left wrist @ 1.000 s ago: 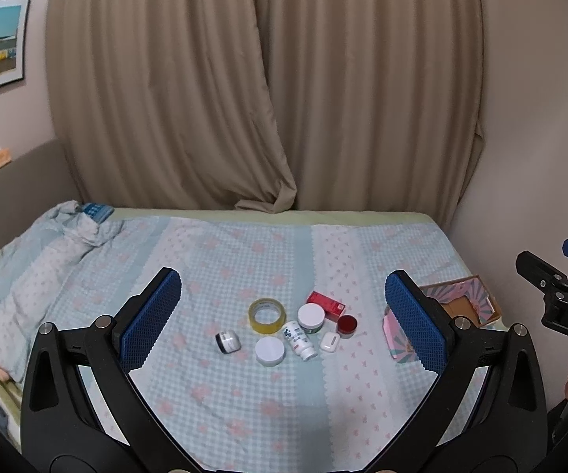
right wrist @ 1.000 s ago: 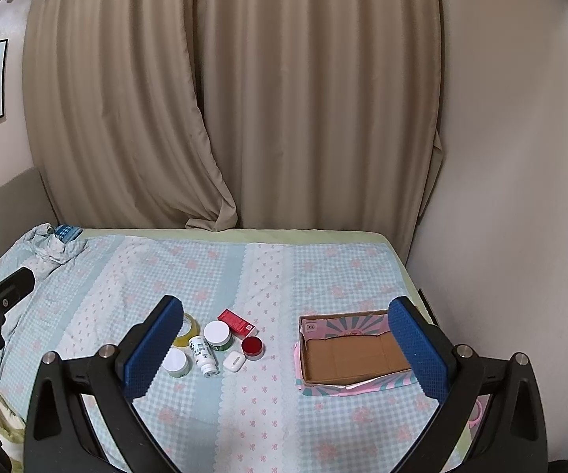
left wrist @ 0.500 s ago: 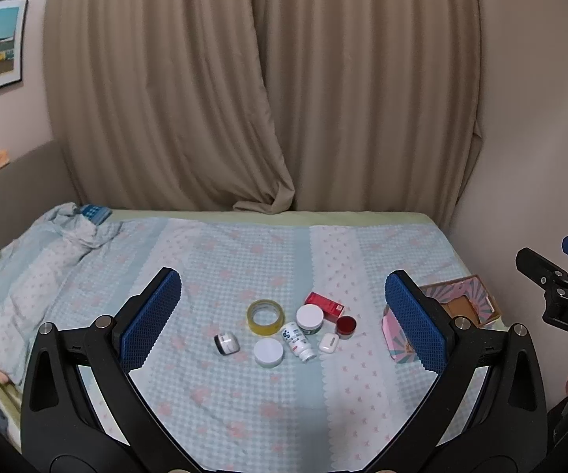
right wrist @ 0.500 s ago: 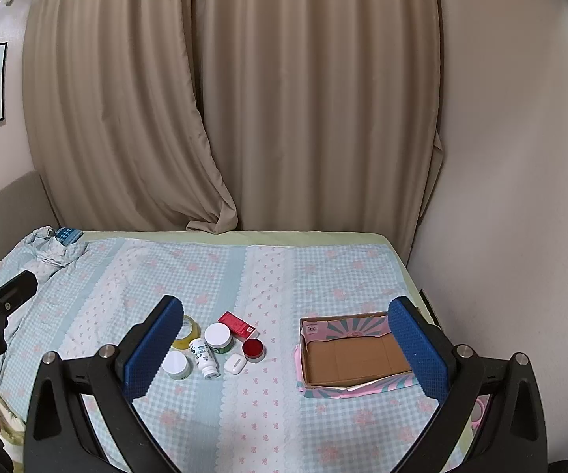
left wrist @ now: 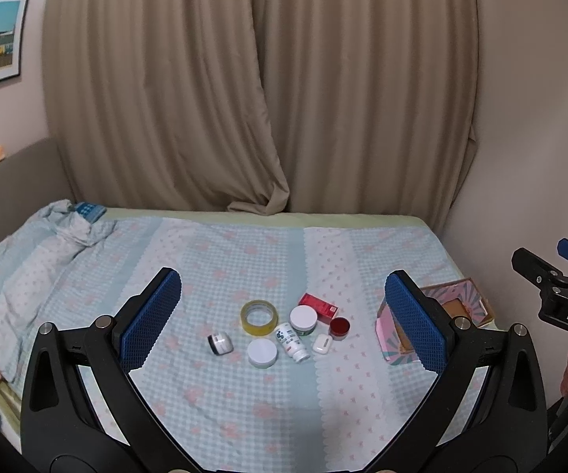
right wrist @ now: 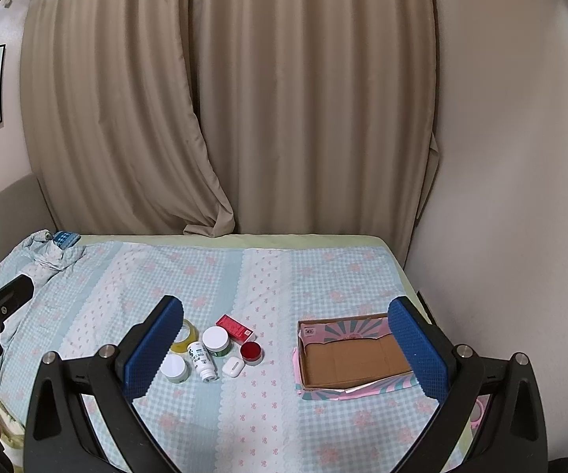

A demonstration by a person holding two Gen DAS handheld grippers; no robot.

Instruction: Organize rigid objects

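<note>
Over the bed [right wrist: 323, 276], both grippers [left wrist: 280, 315] [right wrist: 280, 339] hang wide open, barely shifted; bottles [right wrist: 203, 360] untouched, box [right wrist: 353, 354] empty, sorting unstarted.

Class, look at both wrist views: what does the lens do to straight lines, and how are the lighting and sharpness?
Left wrist view: fisheye bends the bed edge and darkens the corners; light is soft and even, without glare. Right wrist view: the same bowing on the curtains; the cardboard box is sharp, with faint shadows only.
</note>
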